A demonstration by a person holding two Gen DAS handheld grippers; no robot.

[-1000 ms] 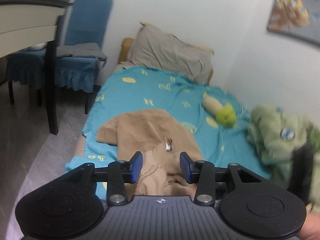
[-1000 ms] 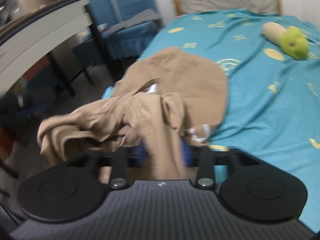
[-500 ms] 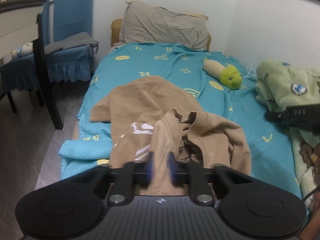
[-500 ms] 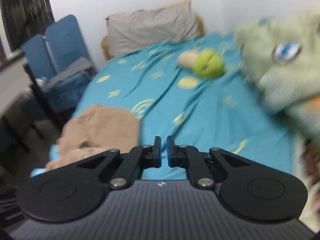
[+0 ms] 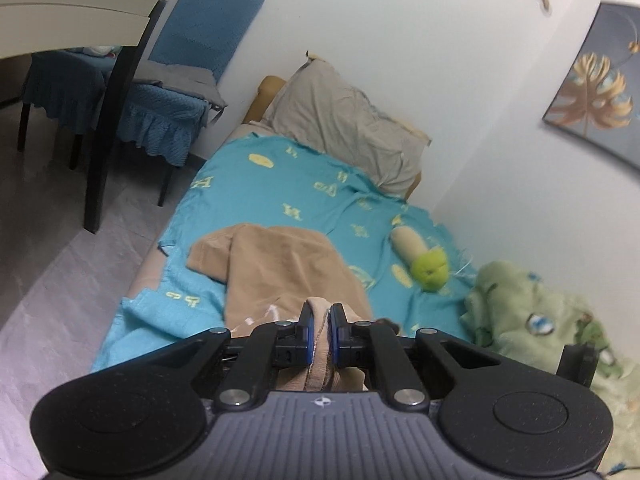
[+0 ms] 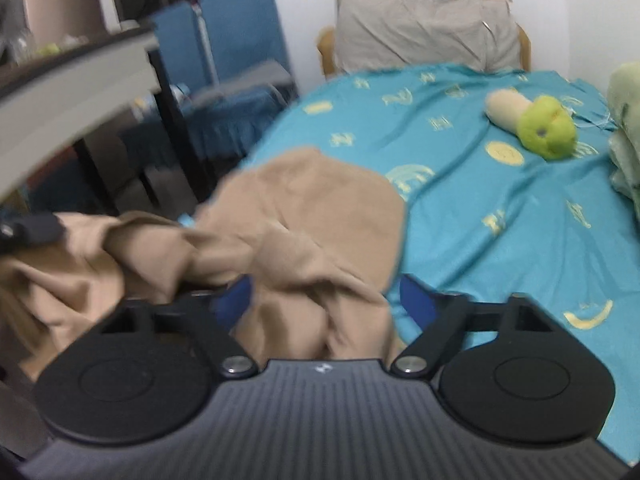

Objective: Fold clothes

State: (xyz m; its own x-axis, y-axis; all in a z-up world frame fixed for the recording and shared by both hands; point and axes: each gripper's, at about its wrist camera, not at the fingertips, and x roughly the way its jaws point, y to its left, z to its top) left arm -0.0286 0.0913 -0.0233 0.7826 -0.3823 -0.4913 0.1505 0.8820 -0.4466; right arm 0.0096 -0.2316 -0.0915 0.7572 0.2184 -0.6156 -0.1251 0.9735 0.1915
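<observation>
— Two grippers in my feeds. What do you want first?

— What you can't see well.

— My right wrist view is smeared with blur. The tan shirt bunches so close that its near folds drop behind the tool body, and a dark shape at the left edge I cannot identify. In my left view the green blanket is cut off by the lower right edge.

— Fingers?

— My left gripper is pinched narrow on a fold of the shirt. My right gripper stands wide, with cloth lying between the blue pads; I can't tell whether it touches them.

— Where's the shirt?

— Spread over the bed's left edge, near the foot, well apart from the green plush toy.

— Any writing?

— Yellow marks on the sheet; nothing I can read.
</observation>
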